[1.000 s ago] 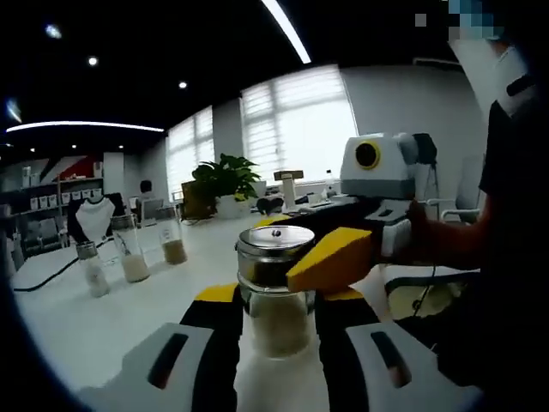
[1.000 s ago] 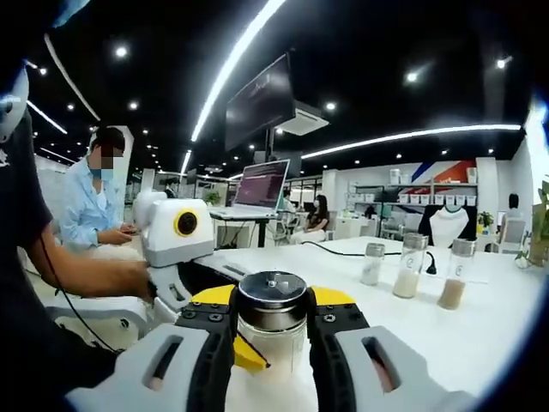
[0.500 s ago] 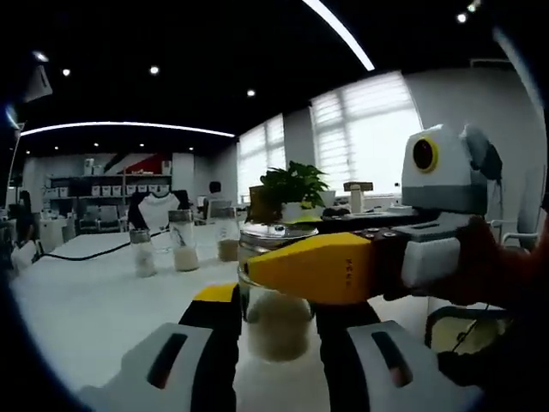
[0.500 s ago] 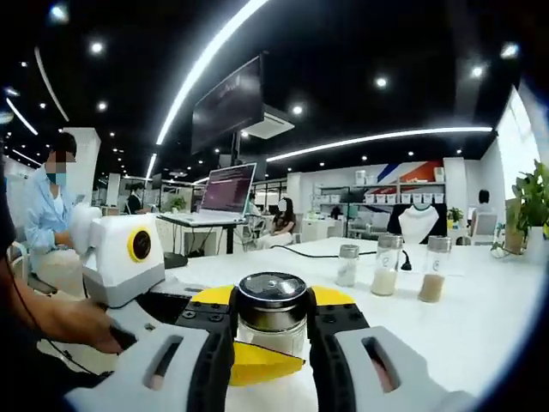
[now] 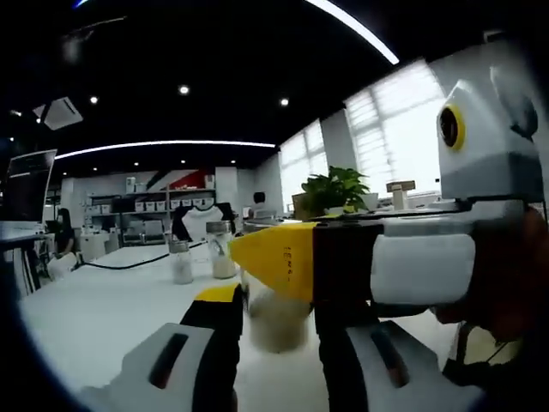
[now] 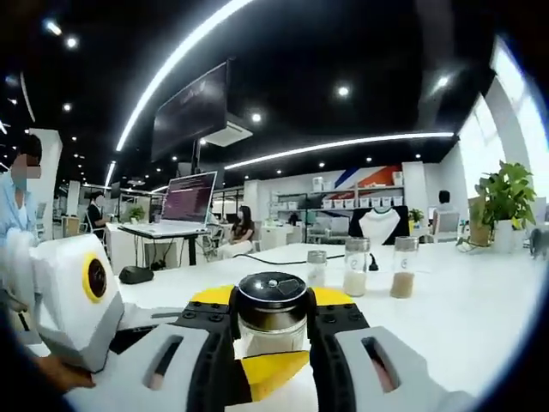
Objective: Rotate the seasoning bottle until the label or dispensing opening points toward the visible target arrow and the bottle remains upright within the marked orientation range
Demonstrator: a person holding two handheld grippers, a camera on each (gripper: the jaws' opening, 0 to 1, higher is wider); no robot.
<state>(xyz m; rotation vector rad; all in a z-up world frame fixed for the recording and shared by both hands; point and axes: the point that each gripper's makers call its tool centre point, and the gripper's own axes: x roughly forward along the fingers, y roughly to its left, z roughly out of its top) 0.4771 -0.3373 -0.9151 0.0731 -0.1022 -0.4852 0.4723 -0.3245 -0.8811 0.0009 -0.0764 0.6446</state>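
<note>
White table [image 6: 480, 318], seasoning bottle [image 6: 272, 313], three jars [image 6: 355, 268], black cable [image 6: 274, 261]

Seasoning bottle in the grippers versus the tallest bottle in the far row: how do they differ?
The seasoning bottle is squat, gripped between both grippers' jaws; the tallest bottle is slim and stands free on the table. The seasoning bottle's cap is wide and dark-topped; the tallest bottle's is narrow. Both are clear glass holding pale powder.

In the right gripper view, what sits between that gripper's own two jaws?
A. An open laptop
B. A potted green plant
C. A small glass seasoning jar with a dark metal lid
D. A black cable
C: the small glass seasoning jar with a dark metal lid stands upright between the right gripper jaws, pale powder visible inside it.
</note>
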